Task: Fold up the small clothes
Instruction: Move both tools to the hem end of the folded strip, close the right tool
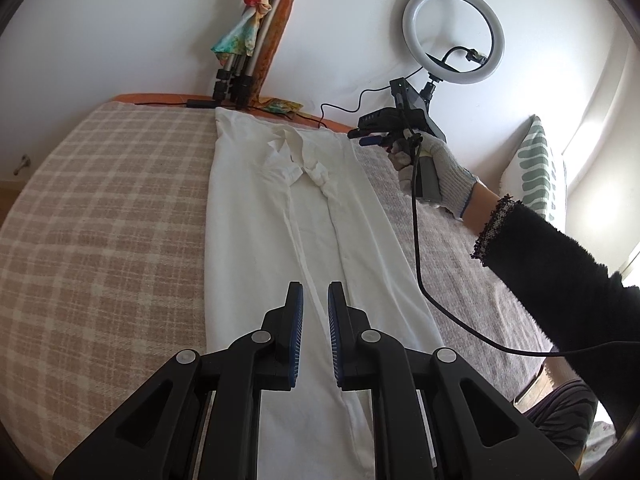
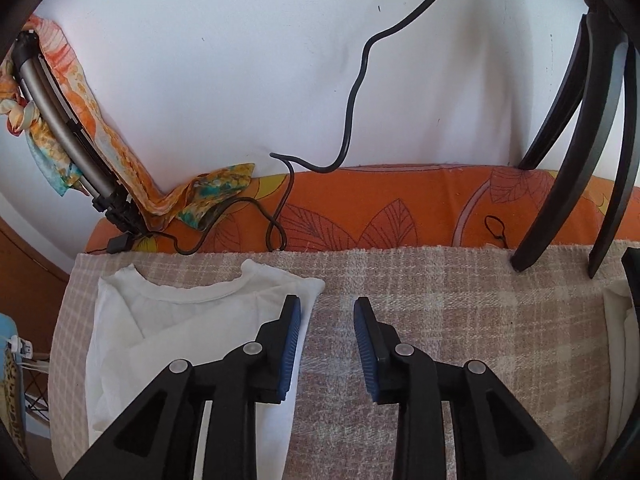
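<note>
A white shirt (image 1: 280, 220) lies flat and long on the plaid blanket (image 1: 100, 220), collar at the far end, sides folded in. My left gripper (image 1: 315, 292) hovers over its near half, jaws a narrow gap apart, nothing visibly pinched. A gloved hand holds my right gripper (image 1: 360, 137) by the shirt's far right shoulder. In the right wrist view the right gripper (image 2: 327, 304) is open above the blanket (image 2: 460, 300). Its left finger (image 2: 290, 320) overlaps the edge of the shirt (image 2: 180, 320) and the gap holds no cloth.
A ring light (image 1: 452, 32) stands at the bed's far edge, its legs (image 2: 560, 140) on the blanket. A folded tripod (image 1: 248, 40) wrapped in scarves leans on the wall. A black cable (image 1: 416, 240) hangs from the right gripper. A pillow (image 1: 532, 172) sits right.
</note>
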Available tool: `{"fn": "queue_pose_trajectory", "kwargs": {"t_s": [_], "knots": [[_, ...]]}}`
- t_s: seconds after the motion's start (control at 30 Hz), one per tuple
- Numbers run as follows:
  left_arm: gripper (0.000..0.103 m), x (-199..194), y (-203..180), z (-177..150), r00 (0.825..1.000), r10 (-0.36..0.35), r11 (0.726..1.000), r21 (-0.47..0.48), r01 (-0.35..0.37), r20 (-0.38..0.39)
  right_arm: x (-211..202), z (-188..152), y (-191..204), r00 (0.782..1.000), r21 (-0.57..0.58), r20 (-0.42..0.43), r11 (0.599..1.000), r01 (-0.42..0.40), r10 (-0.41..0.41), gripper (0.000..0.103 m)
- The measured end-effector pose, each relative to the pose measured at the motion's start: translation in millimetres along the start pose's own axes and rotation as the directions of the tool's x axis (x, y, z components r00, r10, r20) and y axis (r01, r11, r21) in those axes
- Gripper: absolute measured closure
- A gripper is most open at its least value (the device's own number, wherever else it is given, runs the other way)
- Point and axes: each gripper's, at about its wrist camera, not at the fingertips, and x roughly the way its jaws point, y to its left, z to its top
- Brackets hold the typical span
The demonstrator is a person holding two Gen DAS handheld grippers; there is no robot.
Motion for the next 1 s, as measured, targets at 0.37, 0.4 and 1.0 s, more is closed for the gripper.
{"fn": "queue_pose_trajectory", "kwargs": {"t_s": [0.37, 0.4, 1.0], "knots": [[0.065, -12.6, 19.7, 5.3, 0.999, -0.015, 1.000, -0.019, 0.015, -0.035, -141.8, -79.3, 5.8, 0.997, -0.054, 0.036, 0.996, -0.067, 0.069, 0.069], [0.065, -14.0, 22.4, 4.7, 0.999, -0.020, 1.000, -0.023, 0.019, -0.041, -152.6, -90.5, 7.0, 0.997, -0.053, 0.030, 0.996, -0.073, 0.074, 0.068], [0.065, -25.9, 59.4, -81.2, 0.964, -0.050, 0.991, -0.136, 0.015, -0.260, -201.5, -341.0, 36.3, 0.919, 0.038, -0.271, 0.957, -0.287, 0.286, 0.065]]}}
